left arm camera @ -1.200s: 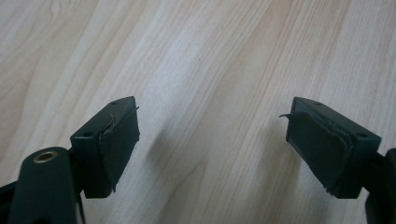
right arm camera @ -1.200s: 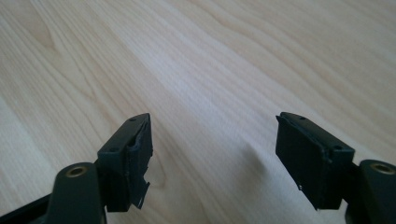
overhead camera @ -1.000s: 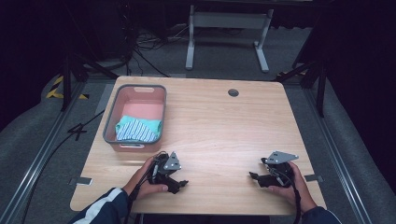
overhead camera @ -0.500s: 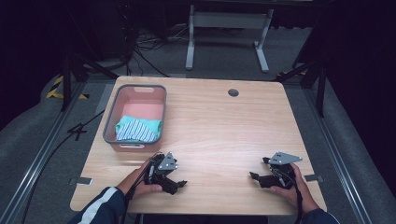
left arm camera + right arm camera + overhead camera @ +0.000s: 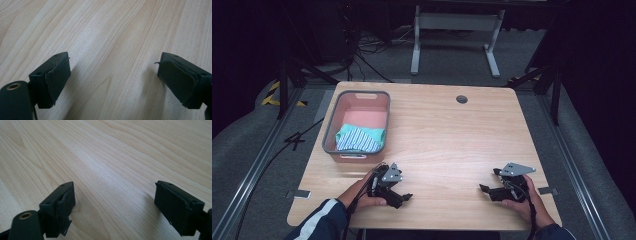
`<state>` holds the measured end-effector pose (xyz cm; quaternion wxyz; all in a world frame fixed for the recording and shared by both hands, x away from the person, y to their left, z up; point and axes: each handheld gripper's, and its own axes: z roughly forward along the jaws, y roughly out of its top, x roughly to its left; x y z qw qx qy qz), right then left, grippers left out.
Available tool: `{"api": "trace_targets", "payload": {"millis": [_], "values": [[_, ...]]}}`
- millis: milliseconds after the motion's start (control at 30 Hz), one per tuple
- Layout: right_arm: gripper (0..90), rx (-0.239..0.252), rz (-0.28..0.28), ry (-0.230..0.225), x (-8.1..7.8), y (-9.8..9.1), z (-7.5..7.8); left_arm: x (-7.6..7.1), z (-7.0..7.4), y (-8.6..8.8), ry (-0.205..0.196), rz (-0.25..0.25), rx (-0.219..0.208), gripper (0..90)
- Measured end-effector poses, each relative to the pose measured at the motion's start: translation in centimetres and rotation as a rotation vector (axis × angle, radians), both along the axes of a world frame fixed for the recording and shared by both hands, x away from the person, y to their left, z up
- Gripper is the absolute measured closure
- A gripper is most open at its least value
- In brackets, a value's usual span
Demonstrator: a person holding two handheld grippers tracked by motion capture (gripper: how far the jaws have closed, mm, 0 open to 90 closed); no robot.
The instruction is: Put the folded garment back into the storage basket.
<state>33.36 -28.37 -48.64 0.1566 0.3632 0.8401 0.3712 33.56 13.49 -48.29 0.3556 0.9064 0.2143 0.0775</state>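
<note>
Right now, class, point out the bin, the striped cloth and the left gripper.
grey bin [image 5: 331, 131], high view, left rim.
striped cloth [image 5: 359, 138], high view, middle of the folded fabric.
left gripper [image 5: 404, 198], high view, between its fingertips.

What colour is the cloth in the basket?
Teal with white stripes: the cloth shows best in the high view.

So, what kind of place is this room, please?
Probably a lab or recording studio, not a home: a light wooden table stands alone on grey carpet, dark cables trail behind it, and a grey metal stand waits by black walls.

Navy sleeve [image 5: 319, 222], white stripe
</note>
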Motion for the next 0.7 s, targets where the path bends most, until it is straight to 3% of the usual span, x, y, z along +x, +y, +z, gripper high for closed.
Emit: {"api": "trace_targets", "payload": {"millis": [700], "values": [[17.4,-0.003,0.004,-0.002,0.02,-0.05,-0.01,0.07,-0.02,-0.07,0.000,-0.003,-0.001,10.6]]}}
